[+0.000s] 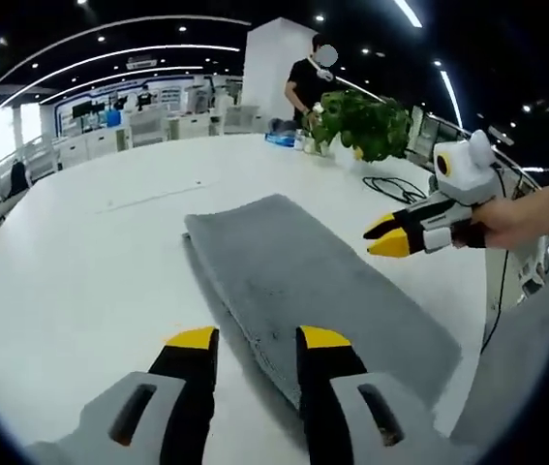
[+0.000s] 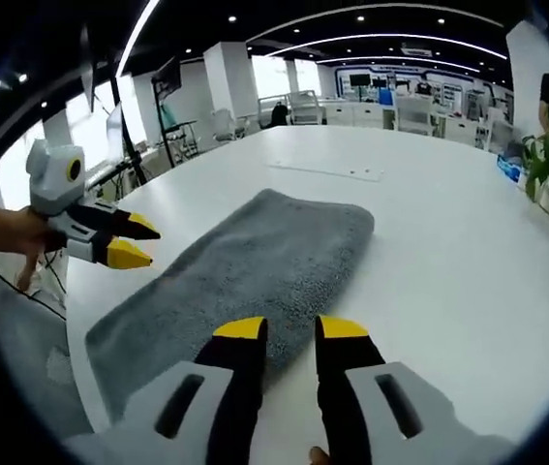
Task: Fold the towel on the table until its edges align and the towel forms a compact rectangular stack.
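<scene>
Left gripper view: grey towel (image 1: 303, 281) lies flat on white table (image 1: 90, 271), long and narrow, already doubled by the look of its thick near edge; long axis runs from the near end by this view's jaws away to the far corner, slanting across the tabletop

Left gripper (image 1: 258, 341): jaws parted, holding nothing, yellow tips hovering at the towel's near short end, one tip over bare table, the other over cloth

Right gripper (image 1: 390, 235), seen entering from the right, held in a person's hand (image 1: 511, 221): jaws only slightly apart, empty, poised above the towel's long side edge

Right gripper view: right gripper (image 2: 290, 329) jaws apart, grasping nothing, tips over the towel (image 2: 255, 266) at its near end; left gripper (image 2: 129, 242) comes in from the left, above the opposite long edge, not touching cloth as far as can be told

Judgement: each gripper stands near one end of the towel's length; the next fold likely turns on bringing one short end over to the other along that long axis

Background: potted plant (image 1: 366, 124), black cable (image 1: 395, 187), a person standing beyond the table
</scene>
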Tool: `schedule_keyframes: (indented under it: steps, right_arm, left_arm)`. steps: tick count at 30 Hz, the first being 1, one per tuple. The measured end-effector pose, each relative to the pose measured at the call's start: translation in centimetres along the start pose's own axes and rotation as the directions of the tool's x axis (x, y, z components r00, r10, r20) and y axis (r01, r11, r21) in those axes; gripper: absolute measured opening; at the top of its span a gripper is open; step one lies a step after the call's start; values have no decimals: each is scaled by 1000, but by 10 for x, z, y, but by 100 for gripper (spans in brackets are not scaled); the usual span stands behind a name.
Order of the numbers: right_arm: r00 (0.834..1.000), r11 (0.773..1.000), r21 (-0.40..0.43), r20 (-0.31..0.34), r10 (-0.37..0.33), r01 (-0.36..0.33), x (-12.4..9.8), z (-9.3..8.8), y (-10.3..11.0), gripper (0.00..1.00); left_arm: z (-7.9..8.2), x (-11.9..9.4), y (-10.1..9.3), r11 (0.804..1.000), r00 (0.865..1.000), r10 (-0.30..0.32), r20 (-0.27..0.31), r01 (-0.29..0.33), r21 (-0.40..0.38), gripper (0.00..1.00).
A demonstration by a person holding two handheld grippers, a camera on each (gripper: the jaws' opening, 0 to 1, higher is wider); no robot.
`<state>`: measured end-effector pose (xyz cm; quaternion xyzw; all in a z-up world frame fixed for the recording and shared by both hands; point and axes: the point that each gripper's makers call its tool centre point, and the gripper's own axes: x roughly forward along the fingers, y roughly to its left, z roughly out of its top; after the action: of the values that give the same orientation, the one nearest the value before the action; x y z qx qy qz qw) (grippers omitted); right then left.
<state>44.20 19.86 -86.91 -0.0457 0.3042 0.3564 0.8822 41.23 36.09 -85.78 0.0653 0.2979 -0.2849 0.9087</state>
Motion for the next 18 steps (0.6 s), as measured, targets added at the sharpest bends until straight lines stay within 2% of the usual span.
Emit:
schedule_keyframes:
  steps: [3,12,15,18]
  right_arm:
    - [1000,1000,-15,-1,3,-3,-7,-2,4,21]
    - [999,996,-90,-35,25,-28,-26,-16,24,23]
    - [996,983,-177,-77,34,-47,-31,-25,33,23]
    - [995,976,-206,-87,53,-70,-34,-29,44,24]
  left_arm:
    - [-3,-6,-9,1000,1000,-15,-9,15,12,48]
    - [-11,-24,-34,994,997,-67,-31,70,86,53]
    - [-16,-27,-43,985,993,-101,-59,108,135,53]
    - [-19,-30,-55,970,988,-133,-74,145,195,53]
